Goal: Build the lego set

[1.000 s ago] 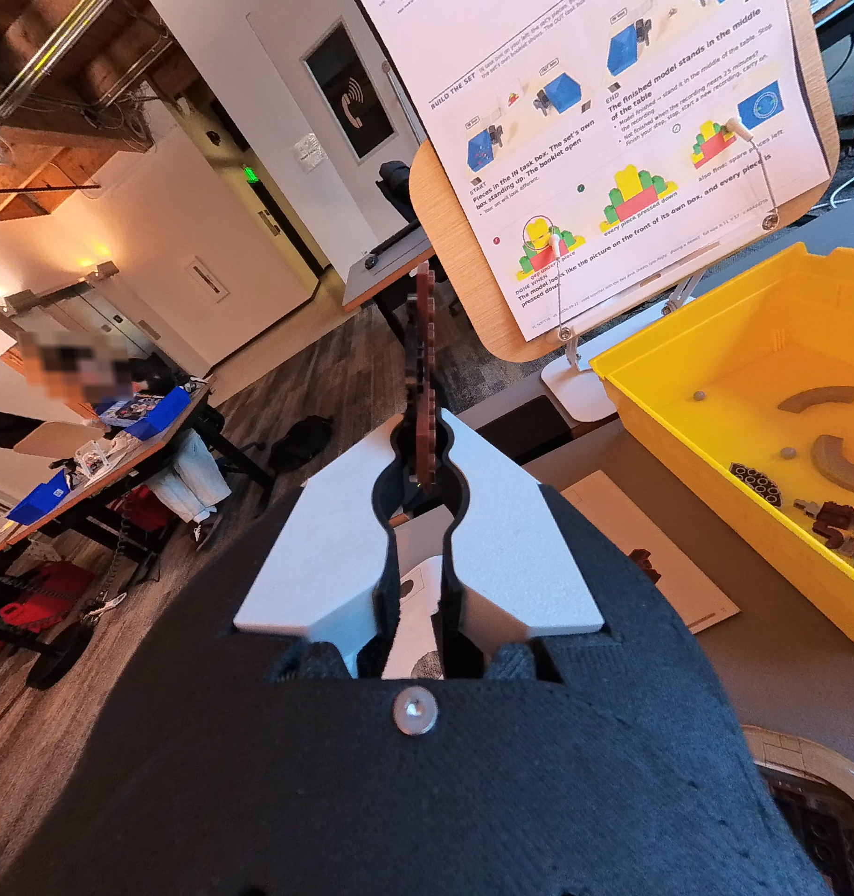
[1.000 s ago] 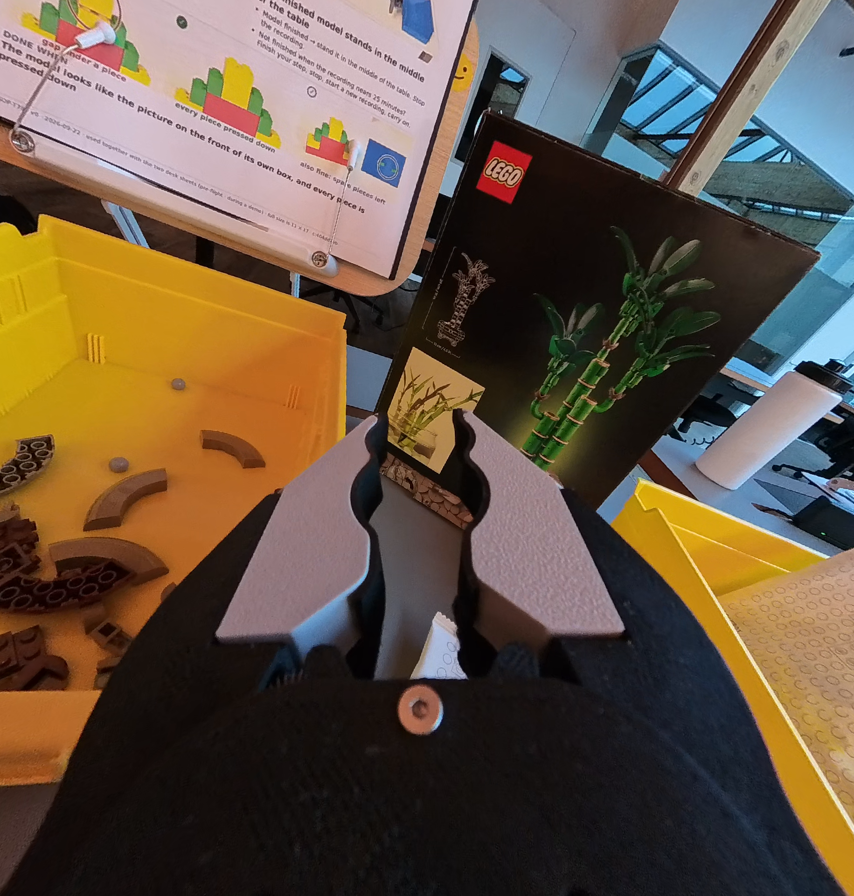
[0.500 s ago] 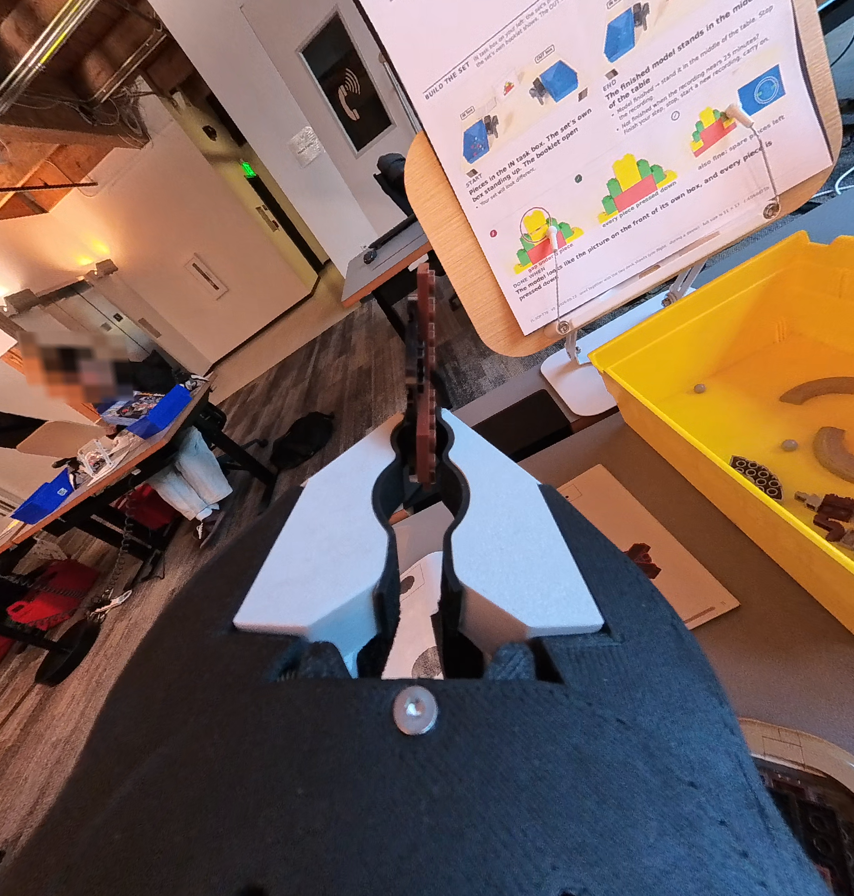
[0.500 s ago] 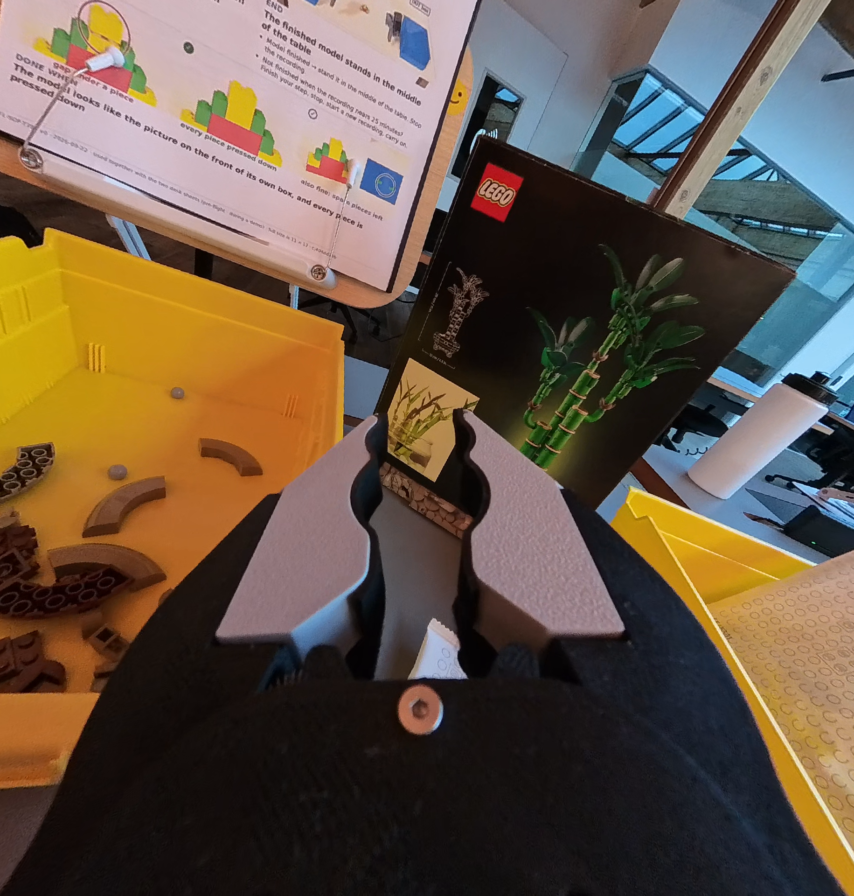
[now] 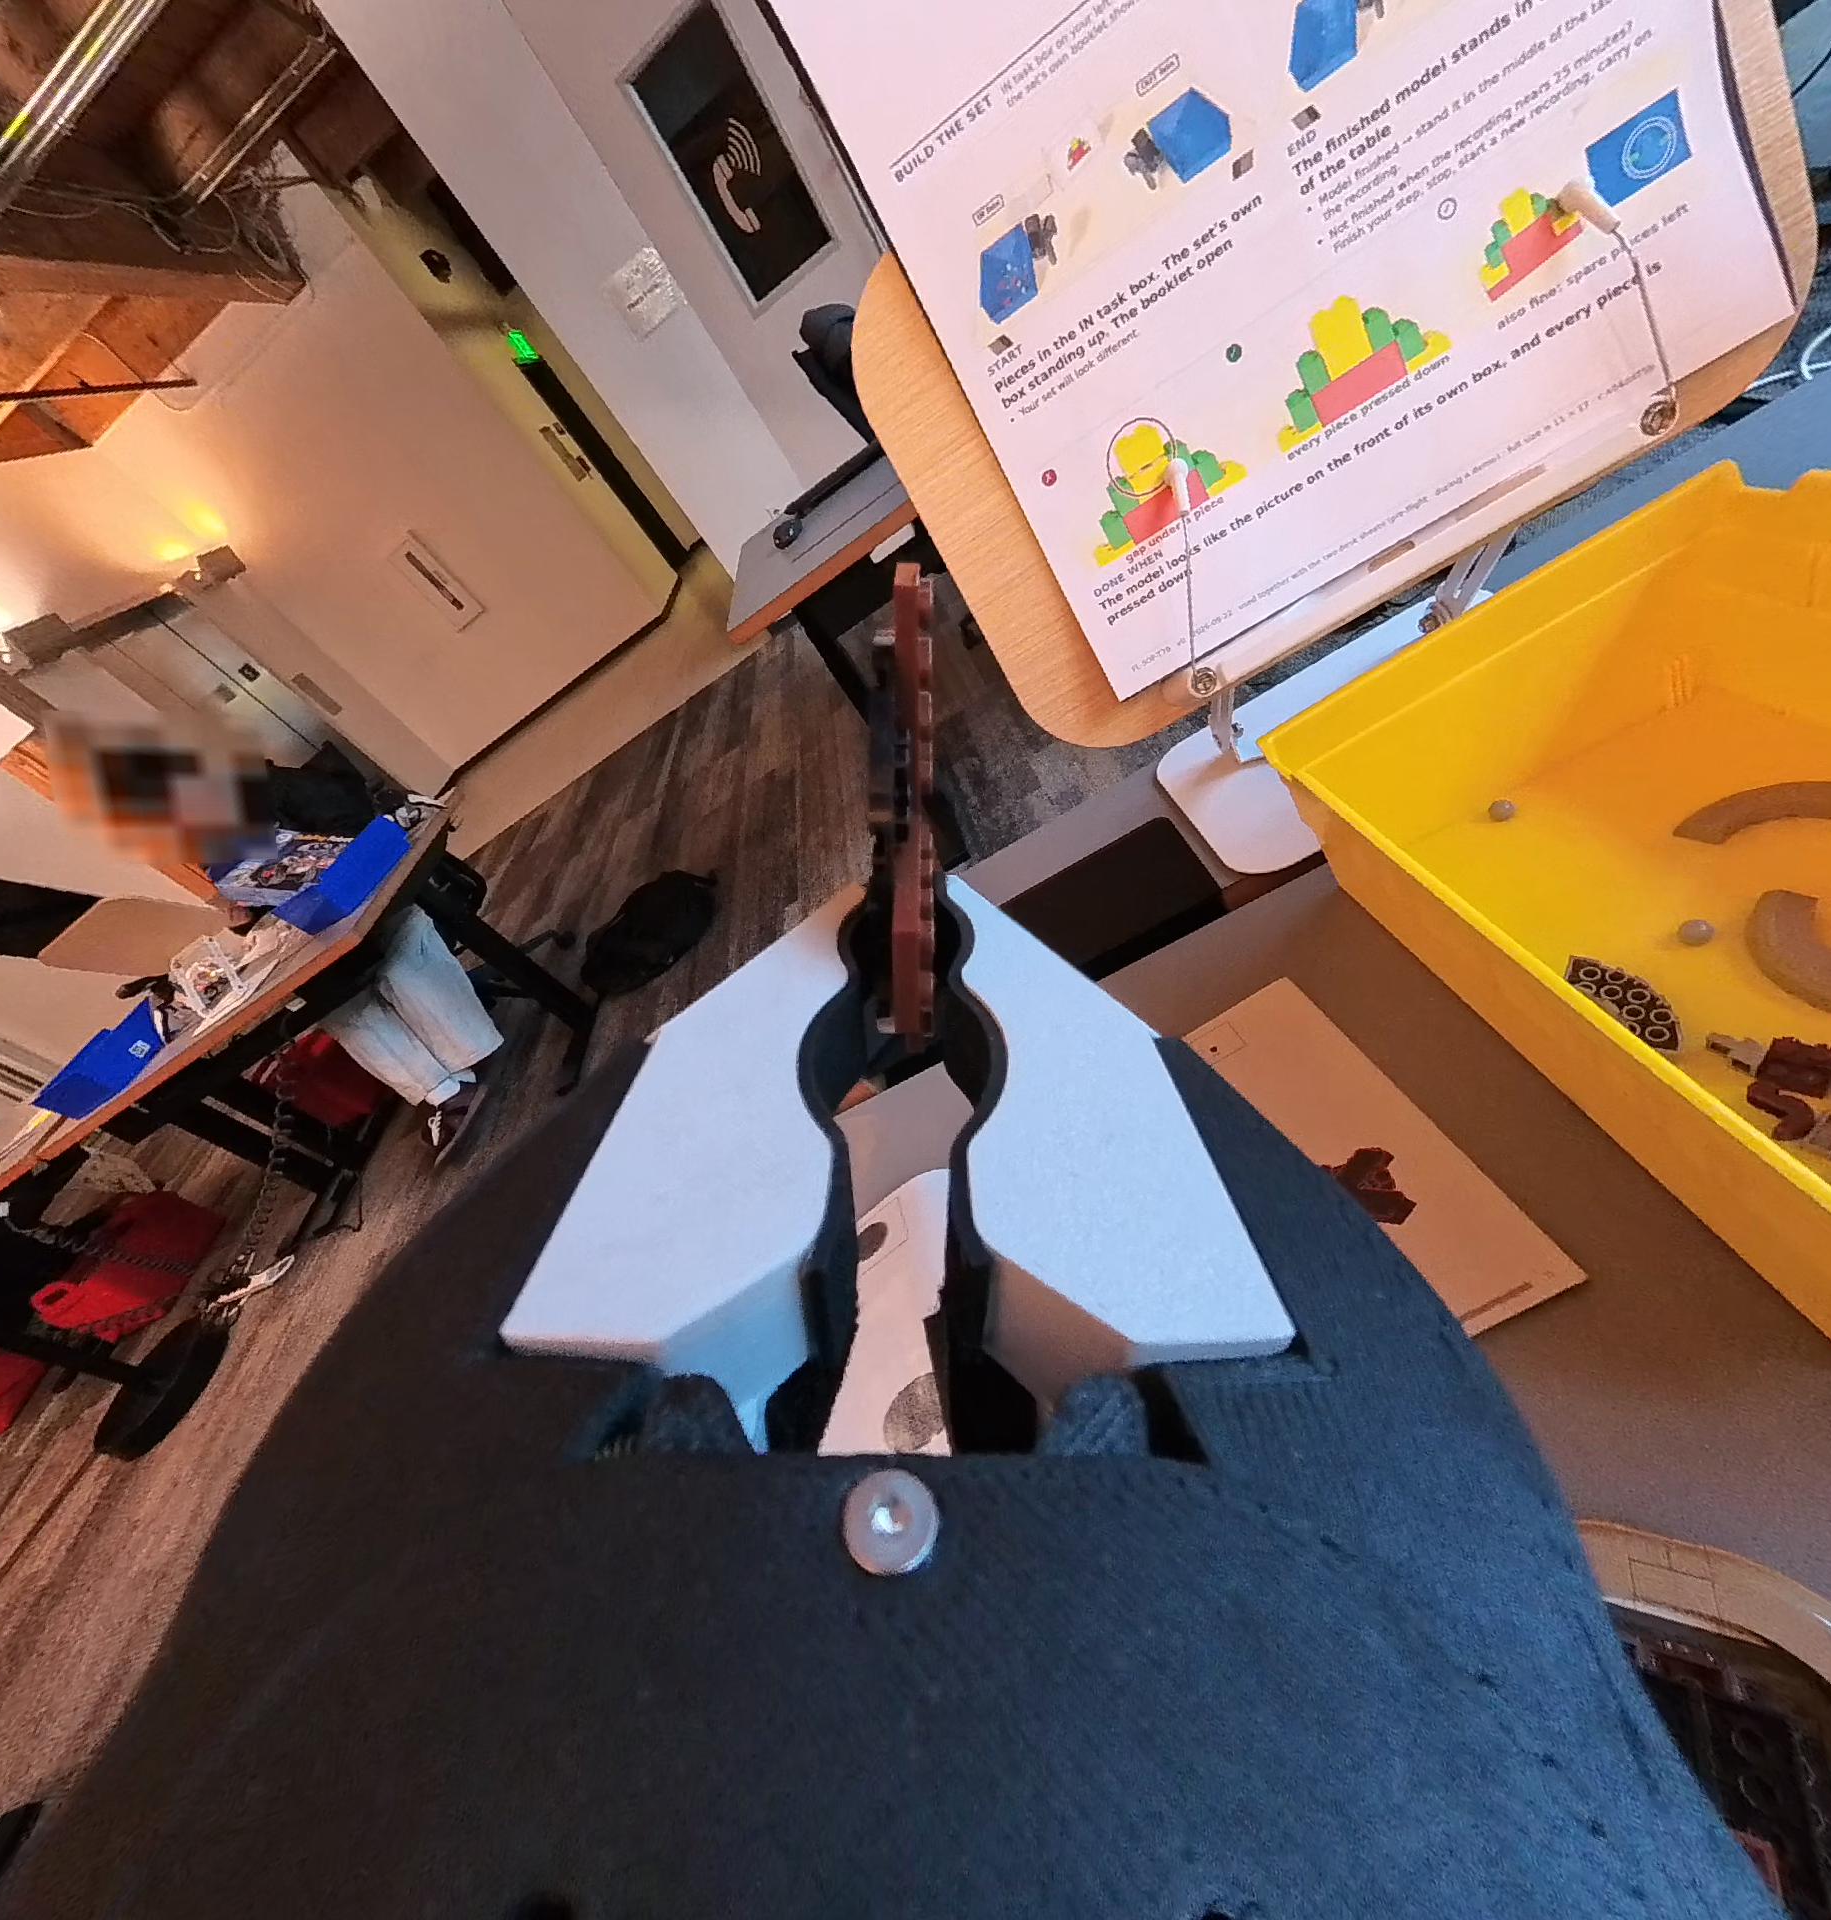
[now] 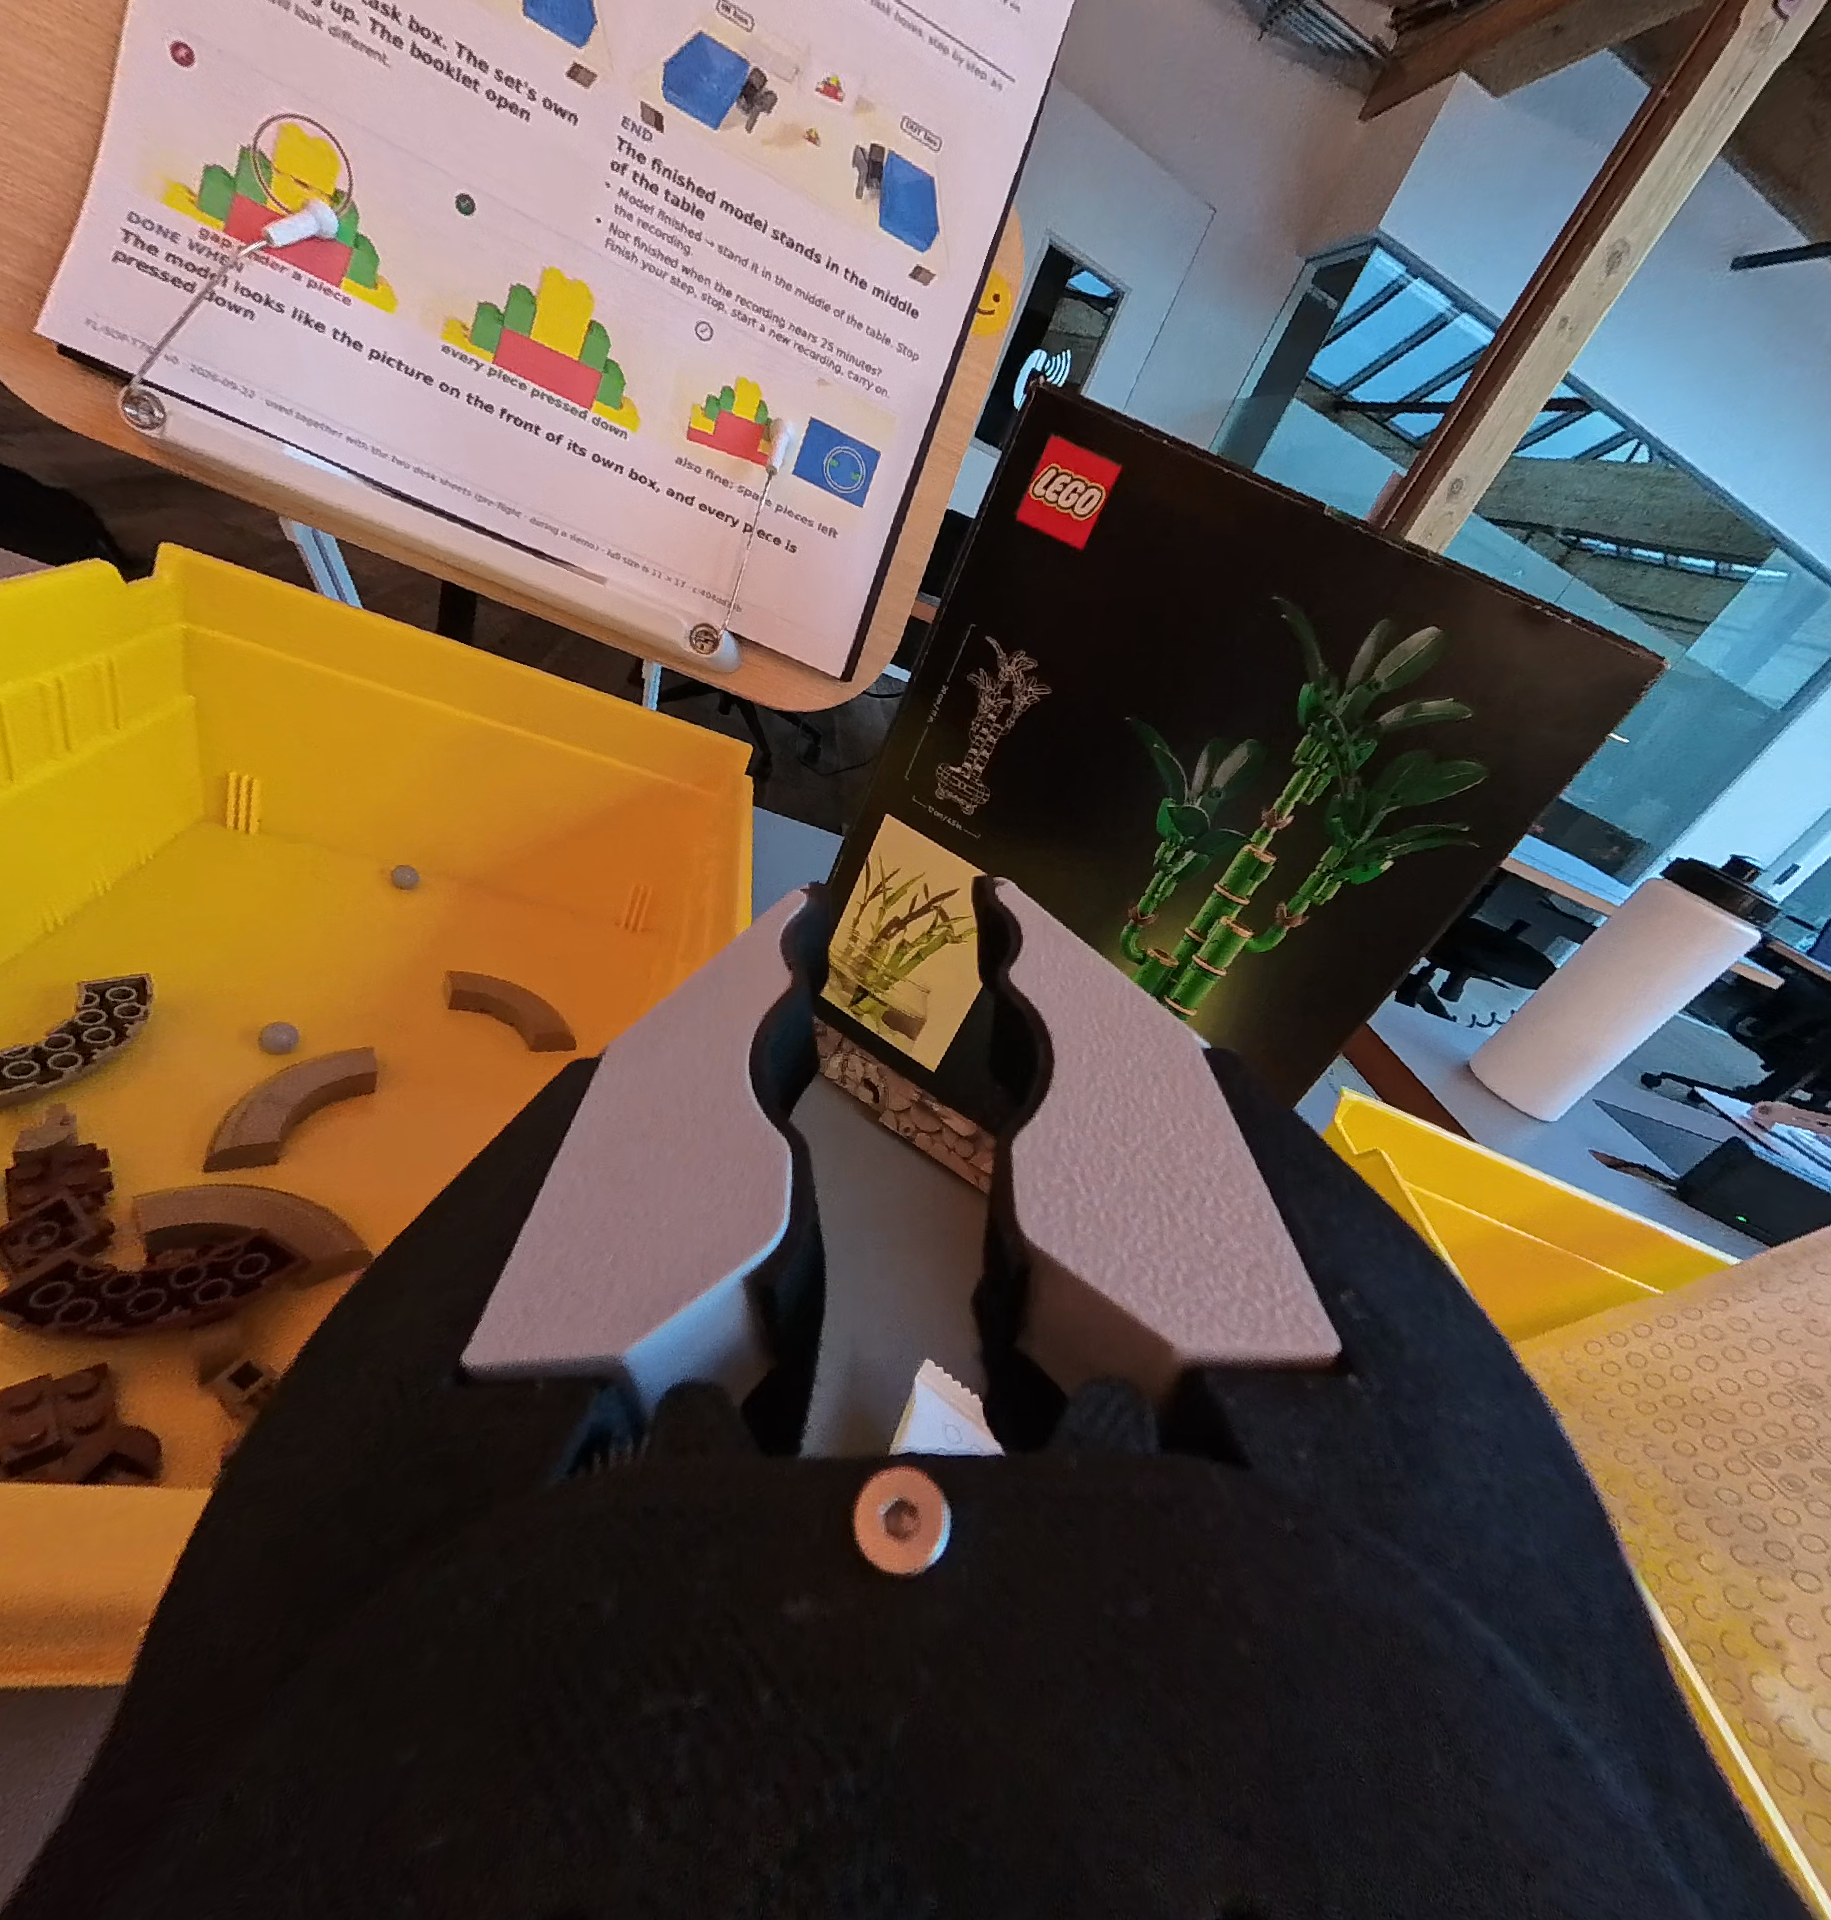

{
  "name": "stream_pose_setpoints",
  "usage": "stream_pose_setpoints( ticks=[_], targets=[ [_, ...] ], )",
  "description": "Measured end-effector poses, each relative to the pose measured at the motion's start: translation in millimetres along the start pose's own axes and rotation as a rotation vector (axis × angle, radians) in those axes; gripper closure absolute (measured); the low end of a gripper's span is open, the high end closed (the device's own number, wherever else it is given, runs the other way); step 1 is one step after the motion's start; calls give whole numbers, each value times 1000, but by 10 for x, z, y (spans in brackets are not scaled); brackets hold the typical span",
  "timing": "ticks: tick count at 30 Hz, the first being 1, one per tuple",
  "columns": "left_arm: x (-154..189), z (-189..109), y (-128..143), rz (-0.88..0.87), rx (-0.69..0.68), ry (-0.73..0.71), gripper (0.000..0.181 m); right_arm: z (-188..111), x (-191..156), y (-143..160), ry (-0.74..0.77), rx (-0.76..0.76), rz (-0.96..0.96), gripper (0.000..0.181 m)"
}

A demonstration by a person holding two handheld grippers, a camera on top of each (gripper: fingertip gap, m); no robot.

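Left gripper [image 5: 903,914]: clamped on a brown plate assembly [image 5: 909,790] — held edge-on, upright.
Right gripper [image 6: 895,914]: parted — nothing between its fingers.

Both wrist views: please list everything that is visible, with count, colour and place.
Yellow bin: one, left of the set box, holds loose pieces.
Curved pieces: several, tan and dark brown, in the bin.
Set box: one, black with green plant picture, upright.
Instruction sheet: one, white, on a wooden stand.
Bottle: one, white, far right.
Booklet: one, tan, flat on the table.
Left gripper: shut on brown plate assembly.
Right gripper: open, empty.
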State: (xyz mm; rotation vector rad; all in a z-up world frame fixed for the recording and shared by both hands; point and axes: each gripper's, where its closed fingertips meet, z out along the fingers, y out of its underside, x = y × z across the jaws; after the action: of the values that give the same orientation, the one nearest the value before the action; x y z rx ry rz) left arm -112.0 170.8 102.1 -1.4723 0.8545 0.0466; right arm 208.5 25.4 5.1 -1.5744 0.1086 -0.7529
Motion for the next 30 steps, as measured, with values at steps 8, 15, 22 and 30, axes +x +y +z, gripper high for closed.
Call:
stream_pose_setpoints(
  ticks=[8,15,22,30],
  targets=[
    [-5,-24,-27,7,8,-8,175,7,-22,14,-15,-5,7,154],
    [-22,-16,-14,5,5,-11,175,19,-37,37,-18,-13,2,154],
    [-9,-1,4,-2,0,1,175,27,-31,52,-13,-21,2,154],
    [206,47,30,-91,-3,151,175,42,246,183,129,-102,48,156]
  ],
)
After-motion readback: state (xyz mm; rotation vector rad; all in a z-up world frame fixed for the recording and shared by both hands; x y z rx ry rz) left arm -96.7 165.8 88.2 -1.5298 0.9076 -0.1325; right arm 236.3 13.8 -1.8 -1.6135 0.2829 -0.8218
